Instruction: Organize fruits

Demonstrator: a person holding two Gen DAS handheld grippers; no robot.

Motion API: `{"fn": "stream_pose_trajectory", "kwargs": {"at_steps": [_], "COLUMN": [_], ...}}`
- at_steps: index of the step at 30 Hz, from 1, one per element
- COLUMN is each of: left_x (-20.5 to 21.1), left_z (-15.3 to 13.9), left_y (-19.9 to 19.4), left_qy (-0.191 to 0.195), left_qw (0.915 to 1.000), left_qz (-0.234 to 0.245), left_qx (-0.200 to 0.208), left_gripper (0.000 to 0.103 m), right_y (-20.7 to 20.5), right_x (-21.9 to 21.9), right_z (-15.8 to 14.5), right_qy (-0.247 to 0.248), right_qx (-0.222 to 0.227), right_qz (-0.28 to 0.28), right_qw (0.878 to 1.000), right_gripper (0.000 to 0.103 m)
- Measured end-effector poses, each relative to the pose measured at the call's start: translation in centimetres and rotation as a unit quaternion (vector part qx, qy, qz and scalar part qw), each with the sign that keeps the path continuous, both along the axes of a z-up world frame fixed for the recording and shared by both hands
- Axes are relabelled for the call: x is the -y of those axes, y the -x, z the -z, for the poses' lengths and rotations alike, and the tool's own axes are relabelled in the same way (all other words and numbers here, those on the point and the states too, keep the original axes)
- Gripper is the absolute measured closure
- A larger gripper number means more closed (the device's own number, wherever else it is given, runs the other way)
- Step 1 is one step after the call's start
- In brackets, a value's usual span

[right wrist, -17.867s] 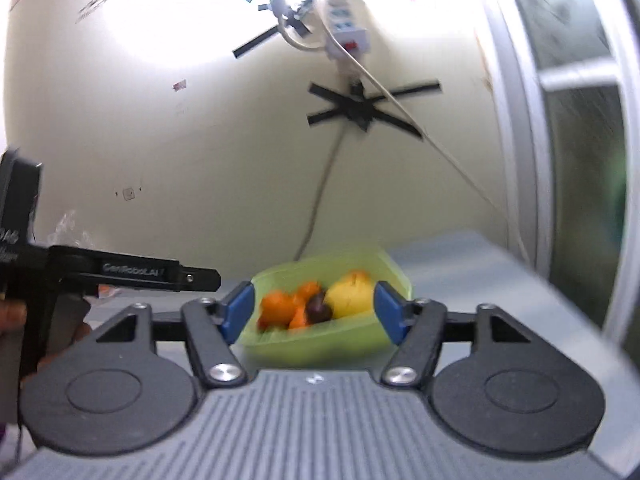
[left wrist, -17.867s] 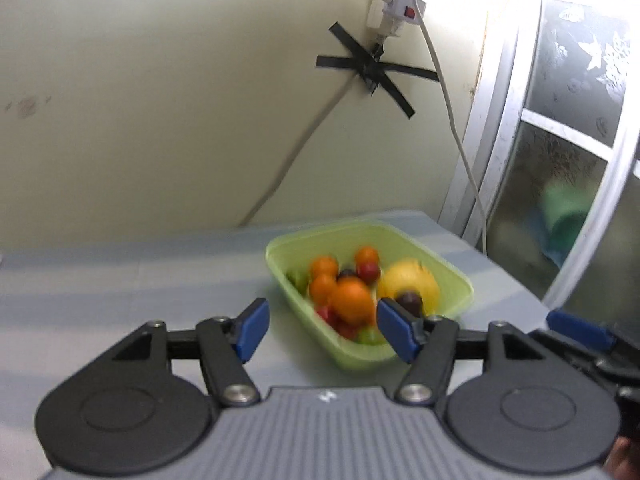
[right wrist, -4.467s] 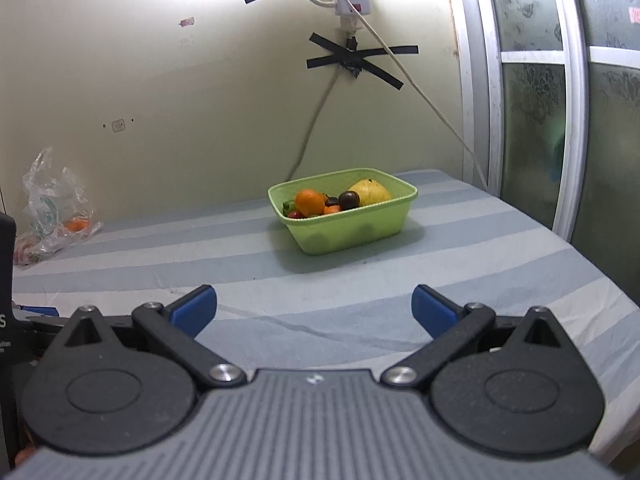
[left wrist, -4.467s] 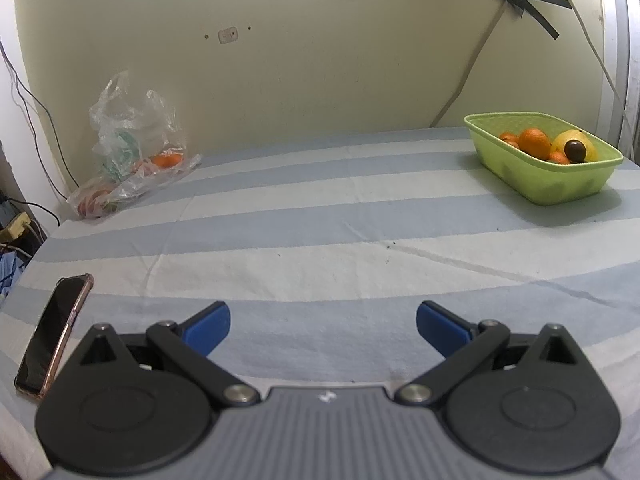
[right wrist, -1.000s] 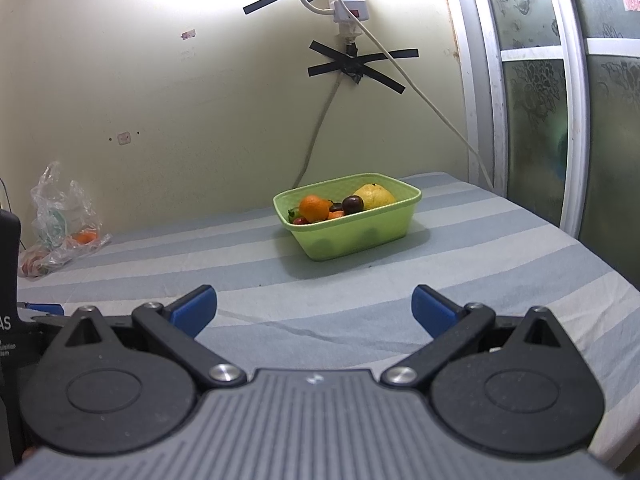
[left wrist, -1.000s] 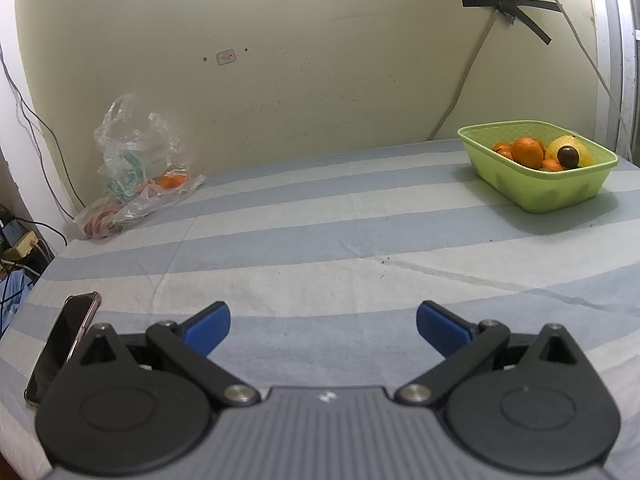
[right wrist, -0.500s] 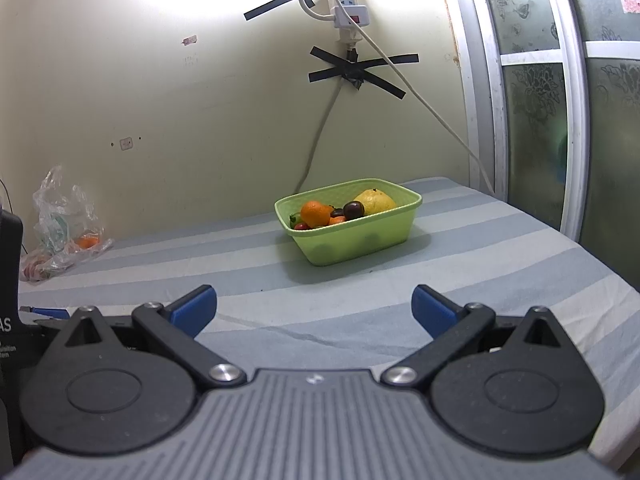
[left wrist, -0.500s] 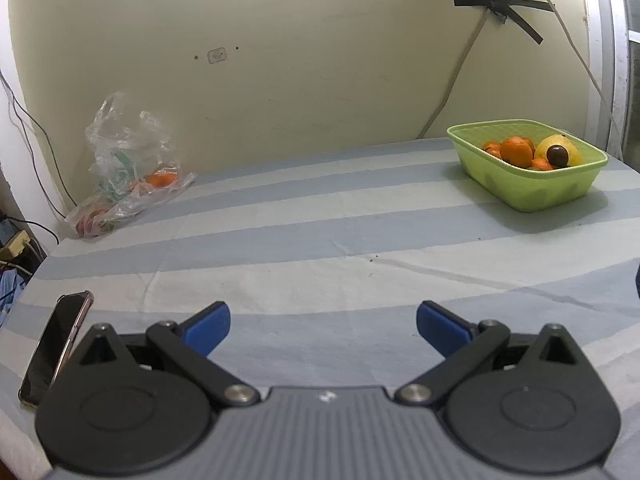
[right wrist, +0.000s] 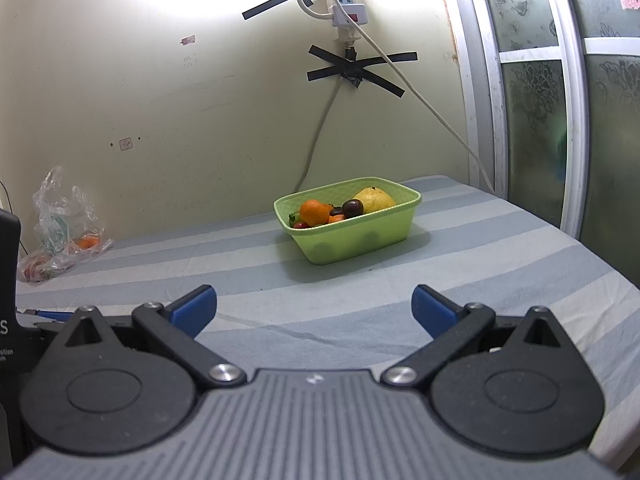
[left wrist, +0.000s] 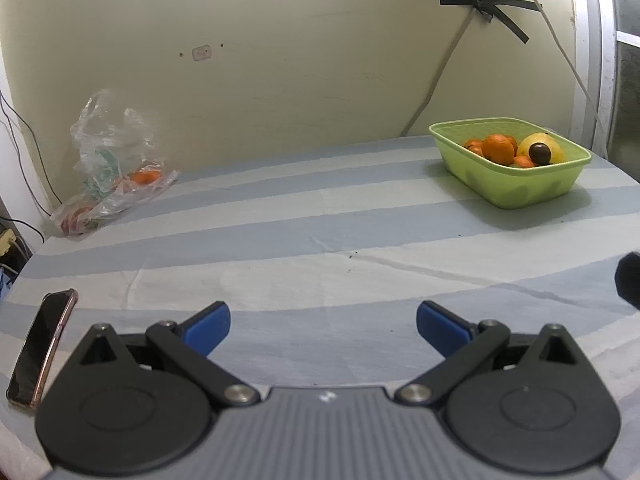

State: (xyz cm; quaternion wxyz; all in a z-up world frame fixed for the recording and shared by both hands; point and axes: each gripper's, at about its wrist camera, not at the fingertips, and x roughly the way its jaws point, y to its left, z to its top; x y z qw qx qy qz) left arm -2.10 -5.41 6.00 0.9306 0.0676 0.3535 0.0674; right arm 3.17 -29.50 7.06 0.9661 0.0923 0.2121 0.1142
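Observation:
A light green basket (left wrist: 516,192) (right wrist: 360,240) stands on the striped cloth near the back wall, at the far right in the left wrist view. It holds oranges (left wrist: 497,148) (right wrist: 315,212), a large yellow fruit (left wrist: 546,147) (right wrist: 376,199) and a dark plum (left wrist: 539,153) (right wrist: 352,208). My left gripper (left wrist: 323,327) is open and empty, low over the cloth's near side, far from the basket. My right gripper (right wrist: 314,306) is also open and empty, facing the basket from a distance.
A clear plastic bag (left wrist: 114,168) (right wrist: 60,228) with an orange and other items lies at the back left by the wall. A phone (left wrist: 40,346) lies at the cloth's left edge. Cables and a power strip (right wrist: 347,4) hang on the wall. A glass door (right wrist: 560,100) borders the right.
Both grippers stay open. The left view has swung slightly right and down, so the basket sits a little nearer the middle. The right view has tilted a bit.

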Motion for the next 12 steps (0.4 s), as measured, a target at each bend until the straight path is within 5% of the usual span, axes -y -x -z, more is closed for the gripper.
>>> {"fn": "stream_pose_trajectory", "kwargs": {"at_steps": [12], "left_x": [0.0], "left_z": [-0.07], "left_y": [0.04], "left_qy": [0.016], "left_qw": [0.9998], "left_qz": [0.013], "left_qx": [0.001], "left_gripper": [0.0], "right_y": [-0.04], "right_x": [-0.1], "right_z": [0.18], "right_qy": [-0.001], "right_qx": [-0.002], "right_qz": [0.0], "right_qw": [1.0], "right_gripper": [0.0]}}
